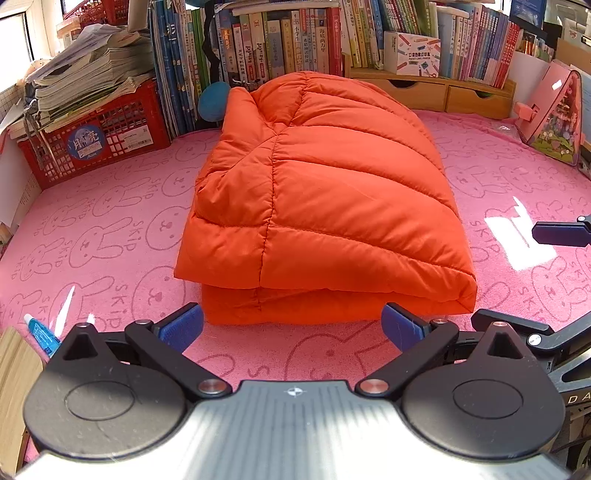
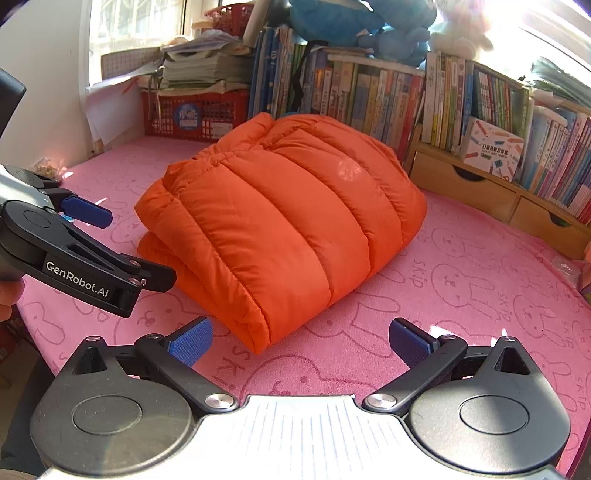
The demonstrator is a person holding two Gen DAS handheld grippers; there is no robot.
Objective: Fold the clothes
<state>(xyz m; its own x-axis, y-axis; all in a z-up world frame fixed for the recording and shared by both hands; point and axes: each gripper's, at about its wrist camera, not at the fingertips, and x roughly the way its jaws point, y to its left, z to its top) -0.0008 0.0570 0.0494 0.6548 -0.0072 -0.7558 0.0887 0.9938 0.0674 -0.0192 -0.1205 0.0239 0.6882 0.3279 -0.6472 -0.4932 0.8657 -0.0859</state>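
Pink table cover printed with rabbits and "SKIP", sun patches on it at right. Far side: long row of upright books over a wooden drawer unit. Far left: red plastic basket stacked with papers. Bright window at far left; blue plush toys sit atop the books.

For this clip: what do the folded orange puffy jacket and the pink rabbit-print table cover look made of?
The folded orange puffy jacket looks like smooth, slightly shiny synthetic shell, likely nylon or polyester, over soft filling: stitched channels bulge between the seams. The pink rabbit-print table cover looks like soft matte fabric with pressed-in outlines, though glare patches suggest a clear film on top; uncertain.
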